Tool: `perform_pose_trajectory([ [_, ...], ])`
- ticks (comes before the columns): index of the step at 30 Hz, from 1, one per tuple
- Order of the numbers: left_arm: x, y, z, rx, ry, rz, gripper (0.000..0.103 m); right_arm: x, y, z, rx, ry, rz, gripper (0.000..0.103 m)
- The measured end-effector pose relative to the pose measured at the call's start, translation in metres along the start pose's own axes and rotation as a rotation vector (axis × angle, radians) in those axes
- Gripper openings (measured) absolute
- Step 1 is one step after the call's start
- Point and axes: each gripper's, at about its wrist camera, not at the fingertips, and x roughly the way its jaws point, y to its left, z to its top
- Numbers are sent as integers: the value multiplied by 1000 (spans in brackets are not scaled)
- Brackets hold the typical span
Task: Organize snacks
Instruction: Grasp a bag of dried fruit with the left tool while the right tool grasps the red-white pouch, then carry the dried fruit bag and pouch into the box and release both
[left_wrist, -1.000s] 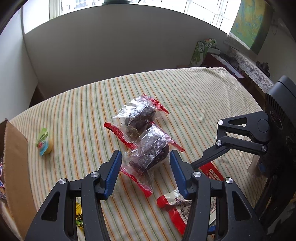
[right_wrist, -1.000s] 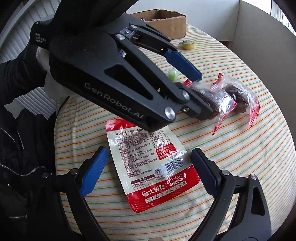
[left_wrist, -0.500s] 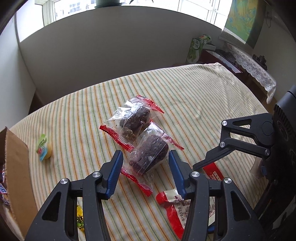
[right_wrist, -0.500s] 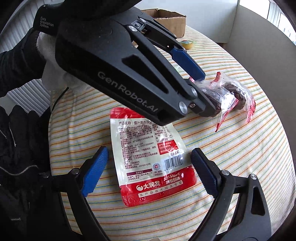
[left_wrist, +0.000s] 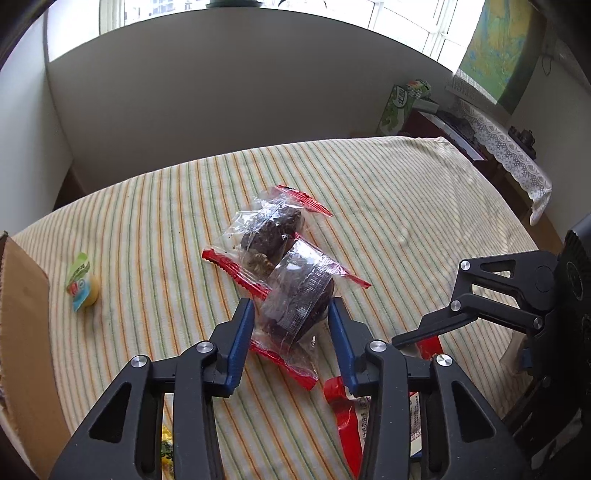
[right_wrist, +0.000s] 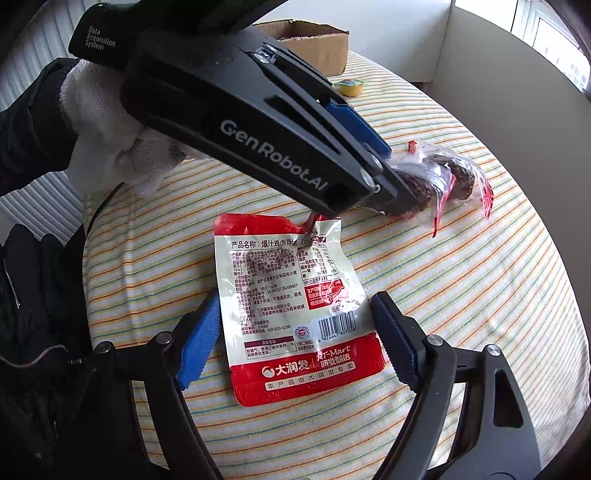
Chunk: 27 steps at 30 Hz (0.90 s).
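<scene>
Two clear red-edged packets of dark cake lie together mid-cloth. My left gripper (left_wrist: 291, 314) has its jaws closing on the nearer packet (left_wrist: 299, 291), and both blue pads touch its wrapper. The second packet (left_wrist: 269, 229) rests just behind it, untouched. In the right wrist view the left gripper (right_wrist: 399, 184) reaches across to those packets. A red and white pouch (right_wrist: 288, 295) lies flat on the cloth between the pads of my right gripper (right_wrist: 295, 299). Its jaws are closing and stand beside the pouch's edges without squeezing it.
A cardboard box (right_wrist: 314, 40) stands at the table's far end, its wall (left_wrist: 22, 314) at the left edge. A small yellow jelly cup (left_wrist: 83, 284) lies near it. A white-gloved hand (right_wrist: 110, 140) holds the left gripper. The striped cloth (left_wrist: 406, 206) falls away on every side.
The left jaws have narrowed onto the nearer cake packet. The right jaws have narrowed toward the pouch's edges, and the right gripper tipped a little over it.
</scene>
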Motion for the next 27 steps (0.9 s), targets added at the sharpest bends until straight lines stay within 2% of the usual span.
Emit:
perform_pose_trajectory([
  [8, -16, 10, -15, -86, -38, -3, 30, -12, 1, -14, 104, -2, -66, 71],
  [12, -21, 16, -23, -139, -76, -6, 29, -21, -3, -25, 220, -26, -119, 69],
  [15, -25, 21, -28, -192, -97, -35, 28, -27, -10, -35, 344, -73, -139, 68],
  [20, -40, 25, -32, -237, -138, -73, 28, -44, -21, -54, 527, -199, -110, 68],
  [27, -74, 31, -41, -258, -194, -73, 27, -70, -17, -62, 561, -261, -141, 68],
])
